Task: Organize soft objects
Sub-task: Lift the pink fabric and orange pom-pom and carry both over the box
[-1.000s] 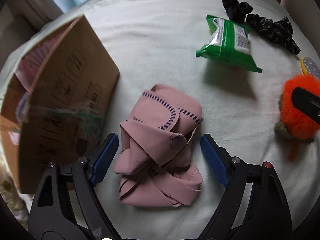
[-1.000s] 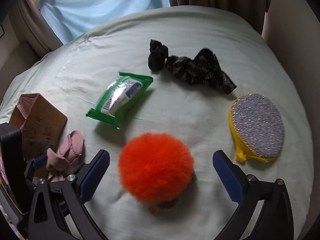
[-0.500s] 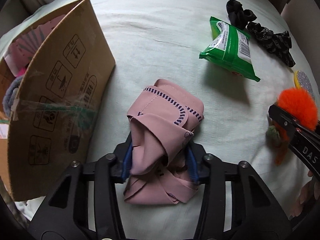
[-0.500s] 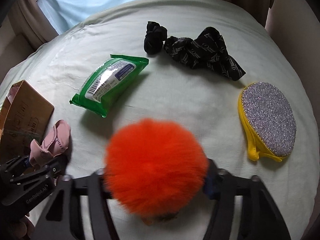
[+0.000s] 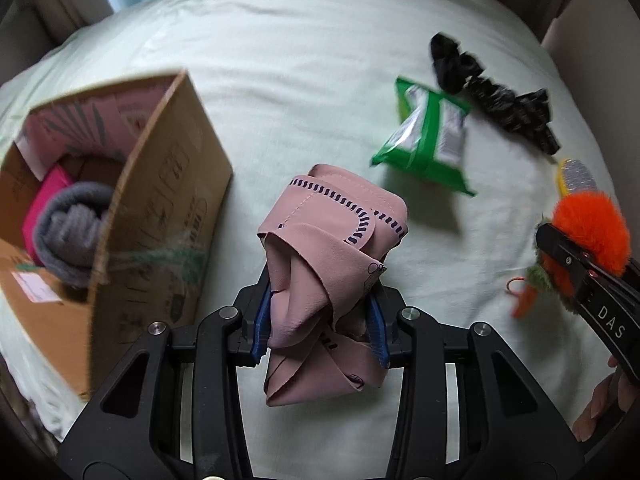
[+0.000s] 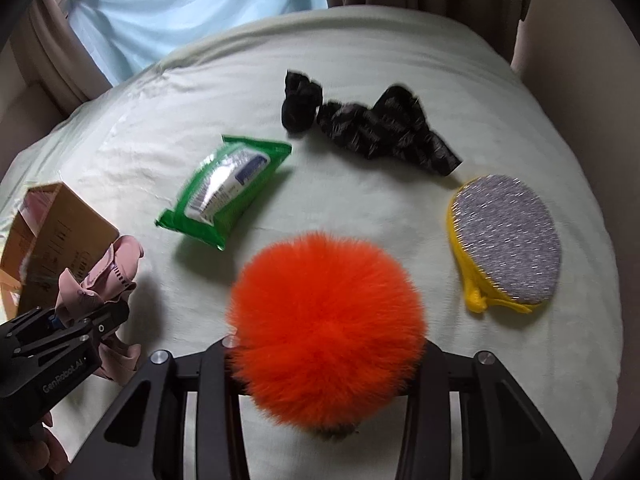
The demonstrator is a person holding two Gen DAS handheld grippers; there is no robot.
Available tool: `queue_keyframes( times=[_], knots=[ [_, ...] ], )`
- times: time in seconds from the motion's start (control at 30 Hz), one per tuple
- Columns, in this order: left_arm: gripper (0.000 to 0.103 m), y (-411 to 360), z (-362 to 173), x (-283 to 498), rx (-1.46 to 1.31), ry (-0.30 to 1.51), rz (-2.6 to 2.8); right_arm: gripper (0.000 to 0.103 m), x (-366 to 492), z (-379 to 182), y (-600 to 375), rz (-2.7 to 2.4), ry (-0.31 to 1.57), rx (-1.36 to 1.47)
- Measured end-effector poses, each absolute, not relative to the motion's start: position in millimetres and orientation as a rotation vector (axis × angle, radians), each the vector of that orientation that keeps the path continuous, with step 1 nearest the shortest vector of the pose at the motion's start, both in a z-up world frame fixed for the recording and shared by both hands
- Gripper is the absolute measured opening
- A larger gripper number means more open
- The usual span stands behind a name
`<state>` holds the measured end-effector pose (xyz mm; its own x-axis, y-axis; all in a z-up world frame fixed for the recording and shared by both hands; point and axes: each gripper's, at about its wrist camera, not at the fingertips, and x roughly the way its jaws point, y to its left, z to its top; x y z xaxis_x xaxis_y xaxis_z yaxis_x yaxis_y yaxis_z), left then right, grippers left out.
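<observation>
A folded pink cloth (image 5: 332,232) with dark stitching is pinched between the blue pads of my left gripper (image 5: 320,326). Its jaws are closing on it, and the cloth hangs just above the pale green bedsheet (image 5: 304,80). A fluffy orange pom-pom (image 6: 328,320) fills my right gripper (image 6: 326,360), which is shut on it; the fur hides the pads. In the right wrist view the left gripper (image 6: 80,320) holds the pink cloth (image 6: 100,280) at the far left. An open cardboard box (image 5: 160,216) stands just left of the pink cloth.
The box holds a grey knit item (image 5: 72,232) and something pink (image 5: 44,200). A green wipes pack (image 6: 228,196), black cloths (image 6: 384,128) and a yellow-edged silver scrubber (image 6: 508,240) lie on the sheet. Curtains (image 6: 192,8) hang behind the bed.
Both grippers went from wide open to closed, the left on the pink cloth, the right on the orange pom-pom. The left one has lifted the cloth off the sheet.
</observation>
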<state>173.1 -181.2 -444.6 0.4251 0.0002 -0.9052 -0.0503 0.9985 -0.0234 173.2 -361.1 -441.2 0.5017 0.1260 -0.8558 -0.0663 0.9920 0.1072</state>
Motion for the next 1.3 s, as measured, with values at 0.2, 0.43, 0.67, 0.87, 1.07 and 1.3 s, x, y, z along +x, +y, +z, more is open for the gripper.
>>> queue_keyframes(
  times=[0.2, 0.43, 0.67, 0.87, 1.07, 1.3],
  knots=[
    [0.036, -191, -390, 168, -0.046, 1.075, 0.000, 0.037, 157, -398, -367, 0.084, 0.983, 0.085],
    [0.036, -183, -301, 154, -0.063, 0.994, -0.037, 0.037, 134, -324, -370, 0.037, 0.919, 0.095],
    [0.036, -168, -227, 145, -0.082, 0.957, -0.089, 0.037, 113, -258, -362, -0.010, 0.911, 0.129],
    [0.036, -142, -179, 139, -0.081, 0.906, -0.124, 0.037, 97, -209, -340, -0.012, 0.885, 0.156],
    [0.036, -93, -153, 138, -0.119, 0.902, -0.145, 0.037, 92, -172, -297, 0.002, 0.863, 0.167],
    [0.036, -11, -149, 146, -0.122, 0.929, -0.132, 0.037, 97, -139, -223, 0.037, 0.831, 0.157]
  ],
)
